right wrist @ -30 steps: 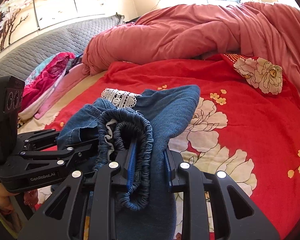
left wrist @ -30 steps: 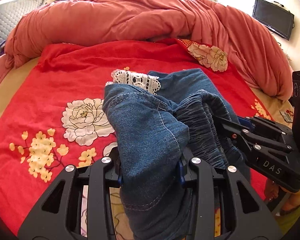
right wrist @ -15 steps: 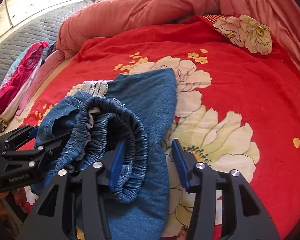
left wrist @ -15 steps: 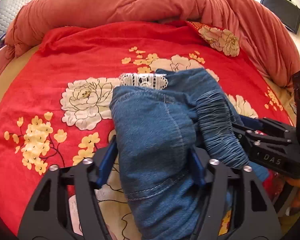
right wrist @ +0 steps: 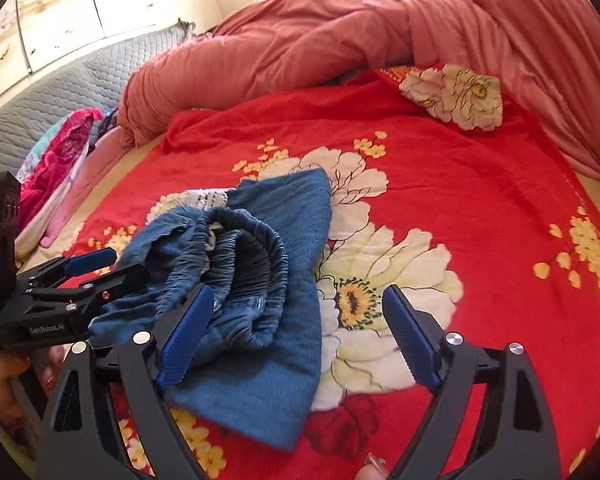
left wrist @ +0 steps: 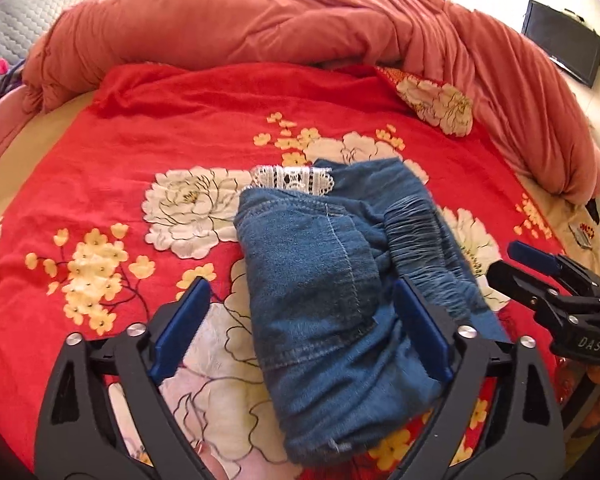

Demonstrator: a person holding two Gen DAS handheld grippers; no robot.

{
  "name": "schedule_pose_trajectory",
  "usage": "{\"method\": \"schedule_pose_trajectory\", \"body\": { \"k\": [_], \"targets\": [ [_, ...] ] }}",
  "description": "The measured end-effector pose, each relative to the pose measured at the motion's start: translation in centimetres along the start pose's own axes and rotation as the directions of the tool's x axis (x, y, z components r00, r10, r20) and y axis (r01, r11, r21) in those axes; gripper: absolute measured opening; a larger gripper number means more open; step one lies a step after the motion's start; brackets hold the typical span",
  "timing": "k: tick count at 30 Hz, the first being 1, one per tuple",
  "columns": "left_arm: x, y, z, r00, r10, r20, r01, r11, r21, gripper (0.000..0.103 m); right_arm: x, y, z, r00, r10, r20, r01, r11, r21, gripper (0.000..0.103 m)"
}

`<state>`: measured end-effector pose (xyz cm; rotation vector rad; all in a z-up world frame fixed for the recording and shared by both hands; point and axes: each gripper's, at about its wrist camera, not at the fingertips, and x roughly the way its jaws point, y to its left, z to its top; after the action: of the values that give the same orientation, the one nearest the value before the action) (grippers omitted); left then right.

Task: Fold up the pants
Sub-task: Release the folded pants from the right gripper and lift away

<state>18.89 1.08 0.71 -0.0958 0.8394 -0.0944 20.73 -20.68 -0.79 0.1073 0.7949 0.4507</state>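
1. Surface: a bed covered by a red blanket printed with large white and small yellow flowers. A beige sheet shows at the blanket's edges.
2. A bulky salmon-pink duvet lies bunched along the far side of the bed and runs down the right side.
3. A folded-over blanket corner with a white flower rests near the duvet.
4. Room, left wrist view: a dark flat screen hangs on the pale wall at upper right.
5. Room, right wrist view: a grey quilted headboard stands at the left, with floral wall panels above it. A pile of pink and magenta fabric lies below the headboard.
6. Task item: the pants, blue denim with a gathered elastic waistband and a white lace trim, lie folded into a compact bundle on the blanket near the front edge of the bed.
7. Left gripper: the jaws are opening and stand wide. The pants lie between the blue pads; the left pad is clear of the denim, and the right pad sits against or just beside the fold; which cannot be determined.
8. Right gripper: the jaws are opening and stand wide. The edge of the pants lies between them, just beside the left pad; the right pad is over bare blanket.
9. Legible markings: "DAS" on the right gripper body in the left wrist view; "GenRobot.AI" on the left gripper body in the right wrist view.
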Motion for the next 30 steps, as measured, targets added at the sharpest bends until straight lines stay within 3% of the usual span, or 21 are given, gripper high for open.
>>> {"method": "schedule_pose_trajectory", "body": {
  "k": [5, 15, 30],
  "targets": [
    [-2.7, -0.5, -0.3, 0.999, -0.004, 0.054, 0.003, 1.000, 0.011, 0.093, -2.8, 0.5, -0.5, 0.999, 0.008, 0.041, -0.008, 1.000, 0.000, 0.095],
    [-8.2, -1.7, -1.7, 0.986, 0.029, 0.167, -0.035, 0.999, 0.033, 0.094, -8.7, 2.5, -1.9, 0.987, -0.035, 0.159, 0.047, 0.996, -0.070, 0.098],
    [-12.6, -3.4, -7.5, 0.977, 0.041, 0.211, -0.044, 0.999, 0.009, 0.094, -14.1, 3.8, -5.2, 0.969, -0.057, 0.239, 0.082, 0.992, -0.097, 0.098]
  ]
}}
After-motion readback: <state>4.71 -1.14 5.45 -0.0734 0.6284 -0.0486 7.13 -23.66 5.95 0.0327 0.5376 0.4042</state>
